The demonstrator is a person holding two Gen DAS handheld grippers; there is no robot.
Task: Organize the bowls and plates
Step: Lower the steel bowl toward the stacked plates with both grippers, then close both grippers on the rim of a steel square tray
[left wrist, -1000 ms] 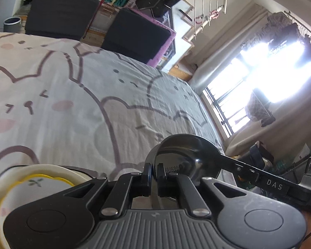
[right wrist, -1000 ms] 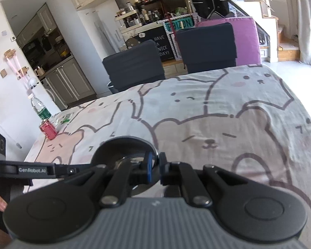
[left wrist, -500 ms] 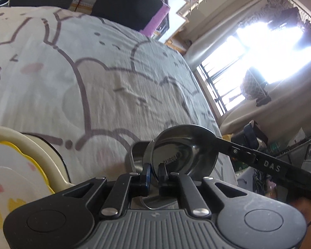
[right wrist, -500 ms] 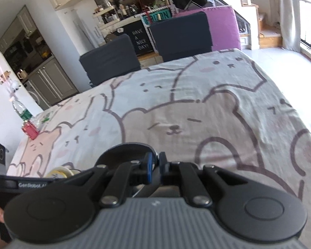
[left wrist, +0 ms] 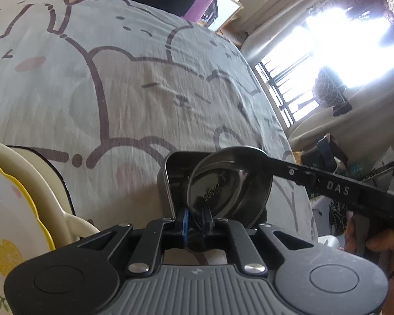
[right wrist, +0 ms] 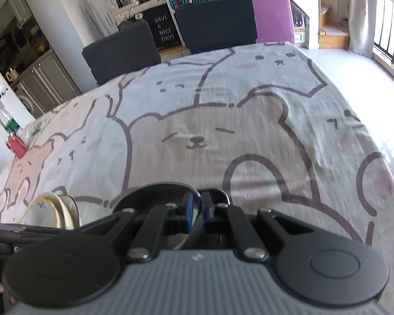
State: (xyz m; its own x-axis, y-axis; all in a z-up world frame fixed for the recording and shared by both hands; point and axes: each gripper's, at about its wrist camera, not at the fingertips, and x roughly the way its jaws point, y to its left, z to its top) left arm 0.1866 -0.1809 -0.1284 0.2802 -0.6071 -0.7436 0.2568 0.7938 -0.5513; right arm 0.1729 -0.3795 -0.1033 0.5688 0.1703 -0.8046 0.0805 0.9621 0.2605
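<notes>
A round steel bowl point(left wrist: 228, 183) hangs tilted just above the bear-print tablecloth point(left wrist: 144, 92), held from both sides. My left gripper point(left wrist: 195, 220) is shut on its near rim, the blue pads point(left wrist: 185, 219) pinching the edge. My right gripper point(right wrist: 195, 210) is shut on the opposite rim of the bowl point(right wrist: 149, 191). Its black arm point(left wrist: 328, 183) crosses the left wrist view. A rectangular steel tray point(left wrist: 174, 173) lies right under and behind the bowl. Cream plates point(left wrist: 18, 204), one with a yellow edge, stand stacked to the left.
Two dark chairs point(right wrist: 218, 23) and a purple one point(right wrist: 273, 15) stand at the table's far side. A bottle point(right wrist: 5, 120) and a red can point(right wrist: 17, 145) sit at the far left corner. The table's right edge point(right wrist: 380, 136) drops to the floor by the window.
Both grippers have sunk and tipped downward with the steel bowl between them. The rectangular tray has come into sight under the bowl, and the cream plates now fill more of the left.
</notes>
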